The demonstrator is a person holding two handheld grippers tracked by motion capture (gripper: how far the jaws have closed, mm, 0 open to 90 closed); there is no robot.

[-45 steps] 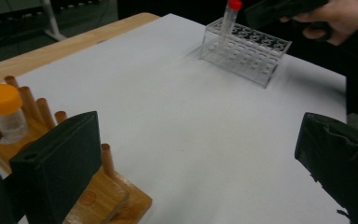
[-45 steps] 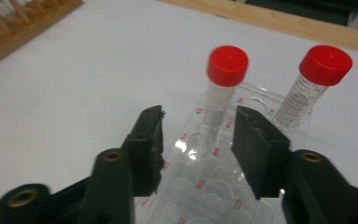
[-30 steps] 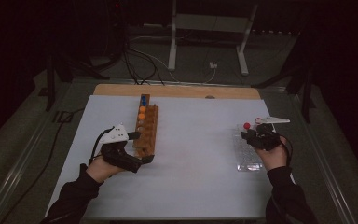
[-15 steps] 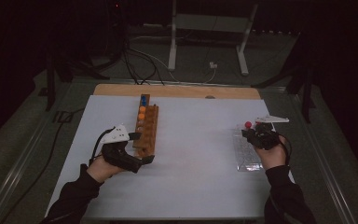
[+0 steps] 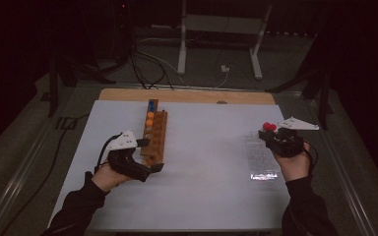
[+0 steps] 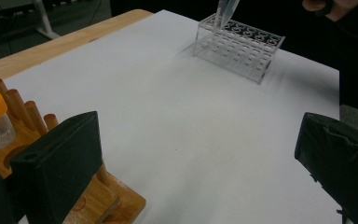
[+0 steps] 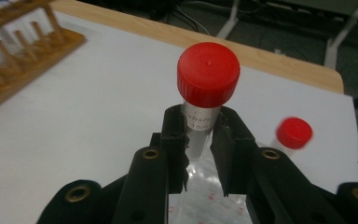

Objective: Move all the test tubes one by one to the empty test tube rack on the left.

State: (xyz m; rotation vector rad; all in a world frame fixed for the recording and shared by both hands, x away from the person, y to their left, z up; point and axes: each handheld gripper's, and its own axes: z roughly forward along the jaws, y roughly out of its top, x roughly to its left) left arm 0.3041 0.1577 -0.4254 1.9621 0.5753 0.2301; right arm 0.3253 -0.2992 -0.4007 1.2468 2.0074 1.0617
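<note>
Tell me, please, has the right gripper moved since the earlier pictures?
Yes: the right gripper, shut on the red-capped tube, has risen slightly above the clear rack.

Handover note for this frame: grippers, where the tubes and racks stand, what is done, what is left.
Right gripper: shut on a red-capped tube, held above the clear rack.
Left gripper: open, at the near end of the wooden rack.
Done: tube gripped.
Another red-capped tube stands in the clear rack.
Left, likely: carry the held tube to the wooden rack and seat it.
</note>
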